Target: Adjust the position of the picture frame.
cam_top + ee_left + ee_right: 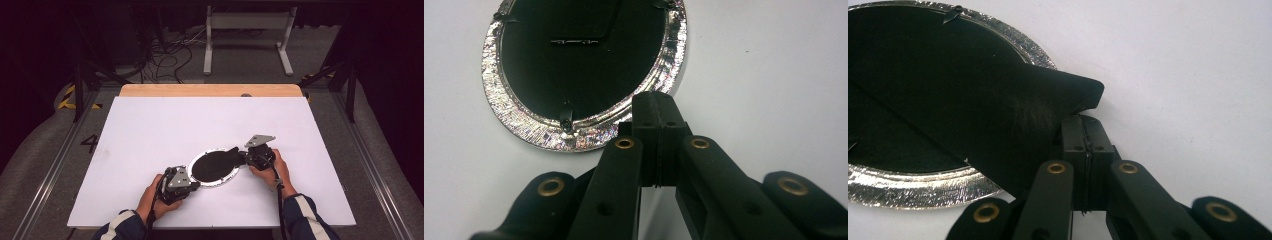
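Note:
An oval picture frame lies face down on the white table, with a silver rim (pixel 220 183) (pixel 524 120) (pixel 908 187) and a black back (pixel 574 75). Its black stand flap (pixel 231 151) (pixel 1023 100) is lifted off the back and sticks out past the rim to the right. My right gripper (pixel 244 157) (pixel 1084 122) is shut on the flap's edge. My left gripper (pixel 195 185) (pixel 655 100) is shut, its tips at the rim's near-left edge. Whether they pinch the rim is hidden.
The white table top (pixel 150 130) has bare room all round the frame. A wooden strip (pixel 210 90) runs along its far edge. Beyond it stand a white metal stand (pixel 247 35) and loose cables (pixel 170 55) on the floor.

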